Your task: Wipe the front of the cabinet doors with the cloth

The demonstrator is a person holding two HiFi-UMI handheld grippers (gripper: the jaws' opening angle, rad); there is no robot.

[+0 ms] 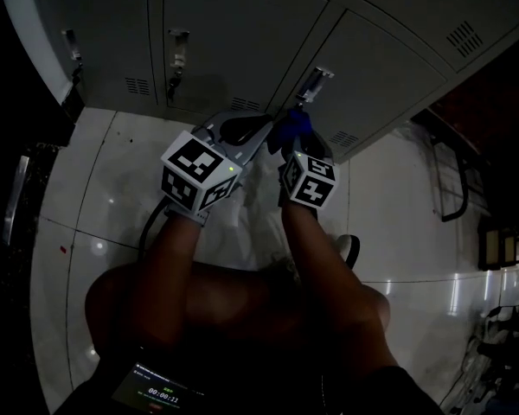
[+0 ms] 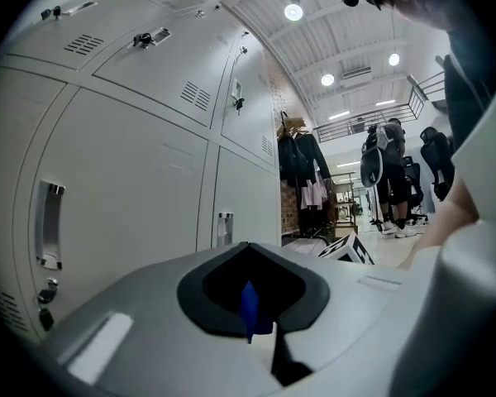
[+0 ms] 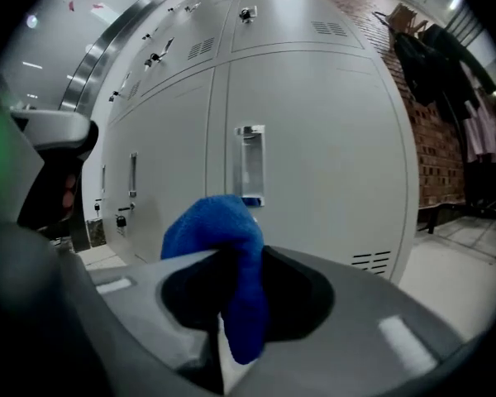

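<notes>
Holding the blue cloth (image 3: 219,222) clenched in the right claw (image 3: 236,304), bunched near the grey cabinet door (image 3: 339,155), below its handle (image 3: 250,162). Left claw (image 2: 250,317) closed, nipping a blue sliver of the same cloth. Recommended: press the cloth flat against the panel and sweep in overlapping passes, skirting the handle.

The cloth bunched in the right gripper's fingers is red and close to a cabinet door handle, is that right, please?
Not quite: the right gripper view shows a blue cloth, not red, bunched in the right gripper's fingers, close to a cabinet door handle.
</notes>
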